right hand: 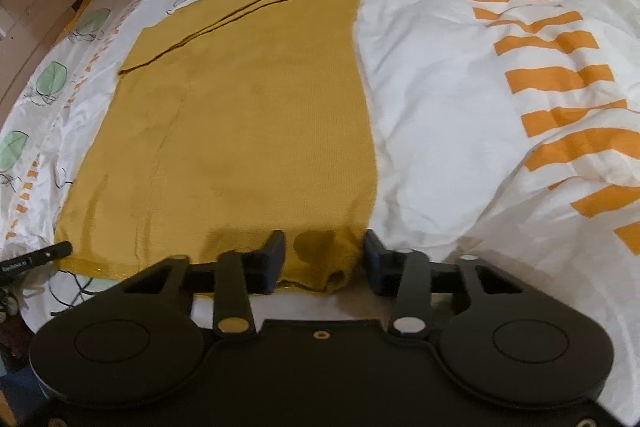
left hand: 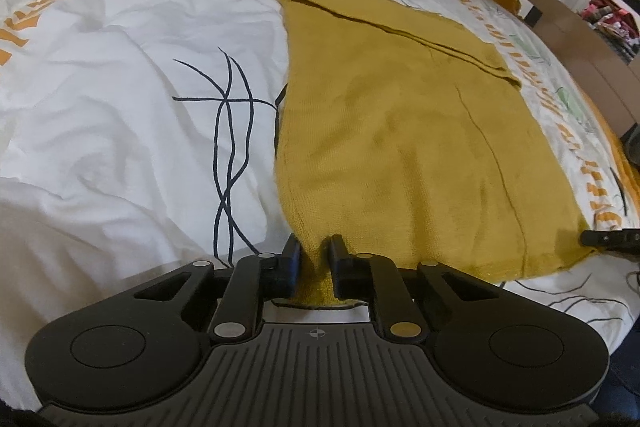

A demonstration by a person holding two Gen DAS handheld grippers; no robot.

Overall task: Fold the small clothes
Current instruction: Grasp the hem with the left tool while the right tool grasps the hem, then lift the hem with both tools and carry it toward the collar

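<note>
Two grippers at the near hem of a mustard knit garment (left hand: 400,131) on a bed.

Both grippers point down at the near edge of the garment, which lies flat on a white bedsheet (left hand: 120,87) printed with green leaves, dark lines and orange marks. The left gripper (left hand: 314,263) has its jaws narrow, and they pinch the near left corner of the garment, which bunches up between them. The right gripper (right hand: 324,259) has its jaws about half wide on both sides of the near right corner; the cloth there rises in a small fold between them, but the pads do not seem to press it. At the far end of the garment a folded part lies across it.
</note>
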